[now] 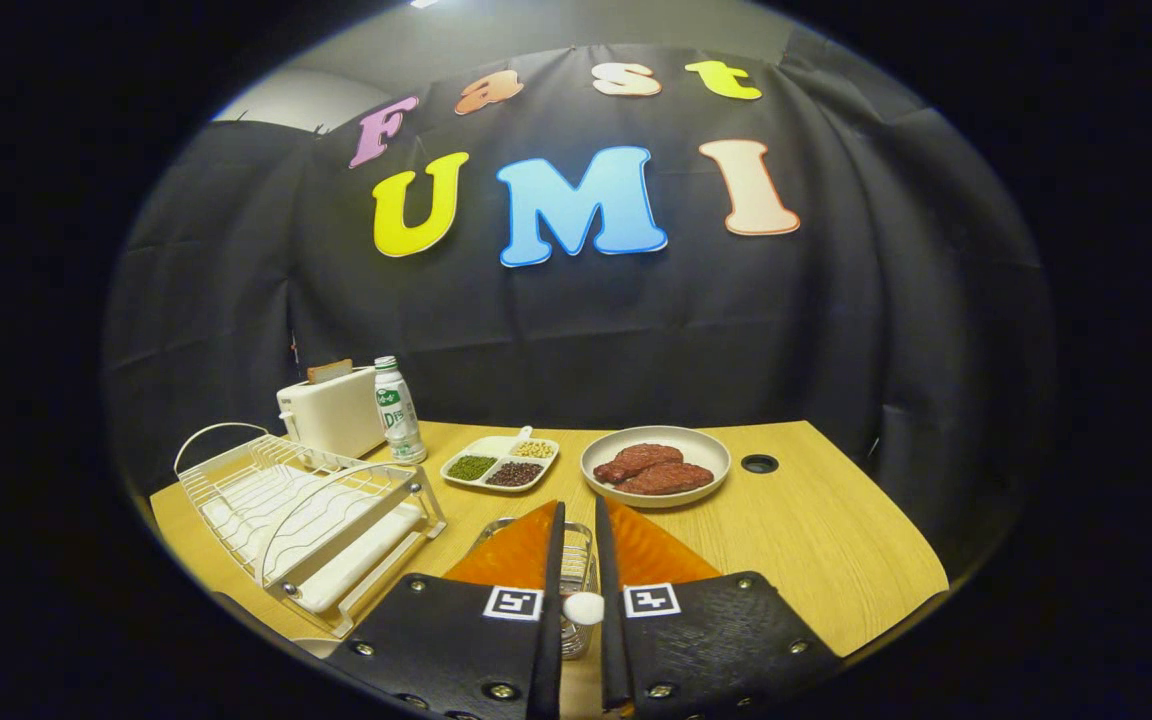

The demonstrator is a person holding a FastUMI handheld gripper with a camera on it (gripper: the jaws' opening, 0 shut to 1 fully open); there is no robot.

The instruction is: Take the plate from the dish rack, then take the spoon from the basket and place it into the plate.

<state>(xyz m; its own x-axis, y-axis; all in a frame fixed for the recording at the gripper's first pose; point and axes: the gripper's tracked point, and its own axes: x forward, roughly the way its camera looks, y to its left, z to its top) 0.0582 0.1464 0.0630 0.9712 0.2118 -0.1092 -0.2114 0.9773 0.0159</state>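
Gripper view, left side first: shows a white wire dish rack (306, 510) on the wooden table (836, 540), with a white toaster (331, 410) and a green-labelled bottle (398, 410) standing behind it. Finds next a divided tray (499, 462) of beans and grains. Nearer in, puts the gripper (578, 505) with fingers drawn nearly together, pinching the rounded white end of the spoon (583, 607) directly over a wire basket (576, 570). Ends, just beyond the fingertips and to the right, on a plate (656, 490) carrying two pieces of meat (654, 468).
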